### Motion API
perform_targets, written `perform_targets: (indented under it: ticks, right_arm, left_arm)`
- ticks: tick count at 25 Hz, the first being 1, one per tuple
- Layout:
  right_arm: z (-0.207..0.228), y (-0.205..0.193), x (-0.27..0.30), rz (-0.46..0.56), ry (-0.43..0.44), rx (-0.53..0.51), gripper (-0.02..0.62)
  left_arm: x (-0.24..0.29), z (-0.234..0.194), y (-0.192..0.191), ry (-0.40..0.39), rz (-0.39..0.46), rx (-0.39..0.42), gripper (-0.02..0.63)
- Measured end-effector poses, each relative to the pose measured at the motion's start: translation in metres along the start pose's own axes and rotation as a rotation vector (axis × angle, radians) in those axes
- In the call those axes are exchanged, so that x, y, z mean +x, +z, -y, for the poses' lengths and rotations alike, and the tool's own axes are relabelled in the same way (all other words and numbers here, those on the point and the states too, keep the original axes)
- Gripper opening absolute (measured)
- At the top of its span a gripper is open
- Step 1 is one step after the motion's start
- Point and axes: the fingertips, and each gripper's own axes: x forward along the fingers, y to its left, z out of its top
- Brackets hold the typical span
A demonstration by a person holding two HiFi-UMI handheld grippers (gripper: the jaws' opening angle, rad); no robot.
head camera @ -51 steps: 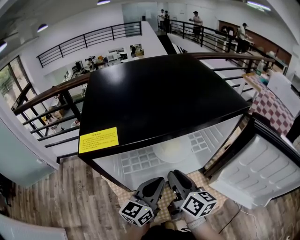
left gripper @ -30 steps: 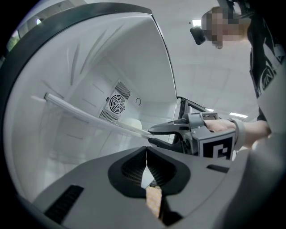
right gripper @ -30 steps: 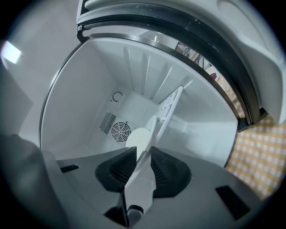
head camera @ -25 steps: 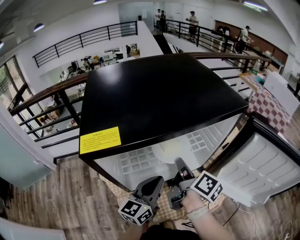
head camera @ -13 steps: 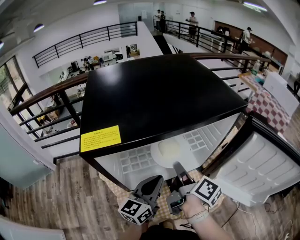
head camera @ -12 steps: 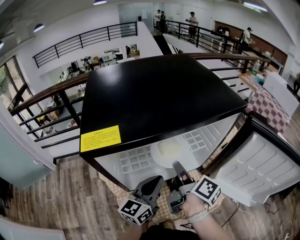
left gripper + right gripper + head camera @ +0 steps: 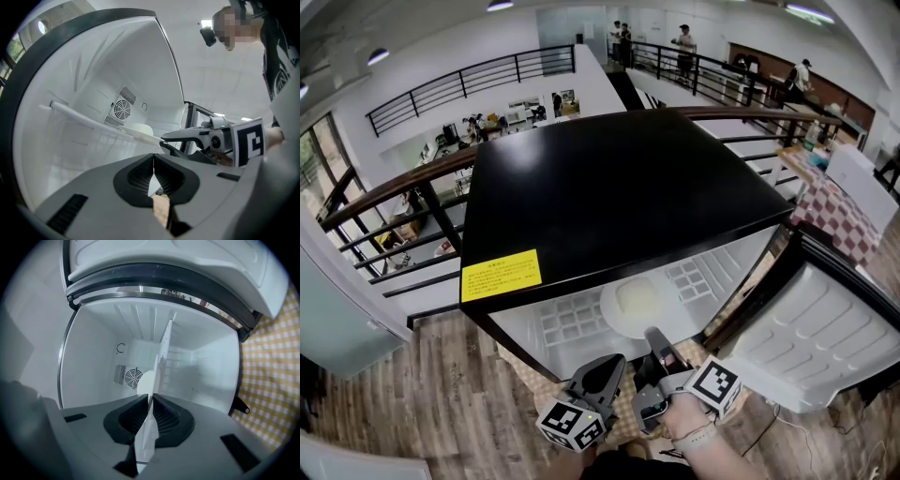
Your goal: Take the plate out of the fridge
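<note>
On the white shelf (image 7: 572, 323) inside the open fridge (image 7: 619, 187) sits the plate (image 7: 639, 302), close to the front. Our right gripper (image 7: 656, 339) has its jaws pressed onto a thin white edge, which we take to be the plate's near rim. Our left gripper (image 7: 602, 373) hangs just beside it, jaws together on nothing. We should draw the plate straight out and level along the shelf, slowly, since a rim pinch lets it tip. The left gripper could open and steady the underside once the plate clears the shelf.
</note>
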Motion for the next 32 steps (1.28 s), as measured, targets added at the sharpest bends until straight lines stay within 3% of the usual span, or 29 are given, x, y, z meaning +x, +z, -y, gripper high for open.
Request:
perform_targets:
  ticks: [9,32]
  right_arm:
    - [0.004,0.008,0.004,0.015,-0.027,-0.039,0.087]
    - [0.009,0.001,0.011,0.013,-0.023,0.025,0.069]
  left_arm:
    - [-0.001,0.003,-0.004,0.001,-0.004,-0.011,0.009]
    - [-0.004,0.003,-0.002,0.025,0.006,-0.001,0.009]
